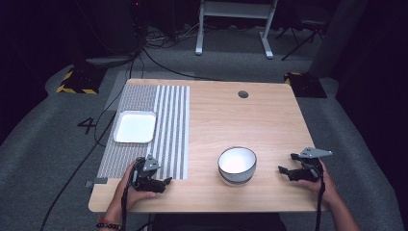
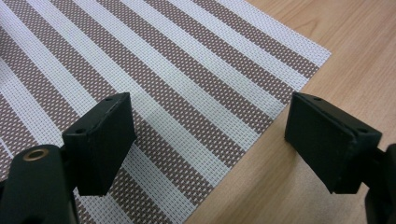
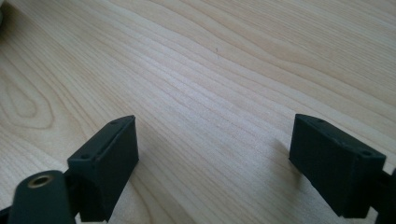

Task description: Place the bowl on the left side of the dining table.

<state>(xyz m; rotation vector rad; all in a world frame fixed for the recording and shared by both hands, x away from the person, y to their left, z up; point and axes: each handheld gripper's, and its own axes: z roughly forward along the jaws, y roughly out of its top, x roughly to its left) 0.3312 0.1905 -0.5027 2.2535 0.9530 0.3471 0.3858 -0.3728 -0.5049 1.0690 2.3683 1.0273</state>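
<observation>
- Dim lab floor with cables and a stand's white legs is lying beyond the pale wooden surface (image 1: 269, 120); a brown-and-white striped woven placemat (image 1: 171, 125) is covering its left part.
- Left claw (image 1: 167, 181) is resting at the near corner of the placemat, jaws spread wide and holding nothing; in the left gripper view the placemat corner (image 2: 187, 93) is lying between the two black pads (image 2: 105, 140).
- Right claw (image 1: 287, 163) is sitting near the right edge of the surface, jaws likewise spread and empty; in the right gripper view bare wood grain (image 3: 210, 93) is lying between them.
- Nearest object to both: a round white ceramic bowl with a dark outer wall (image 1: 236, 166), standing upright on bare wood between the two claws, near the front edge.
- Key relation: bowl is lying to the left of the right claw, whose jaws are pointing toward it; bowl is to the right of the left claw. Right claw looks slightly nearer, though the margin is small.
- Bowl is round, so no long axis; rim is the likely grip point.
- Bowl interior looks empty and glossy.
- White rectangular tray with rounded corners (image 1: 118, 129) is sitting on the placemat, well apart from the bowl, ahead of the left claw.
</observation>
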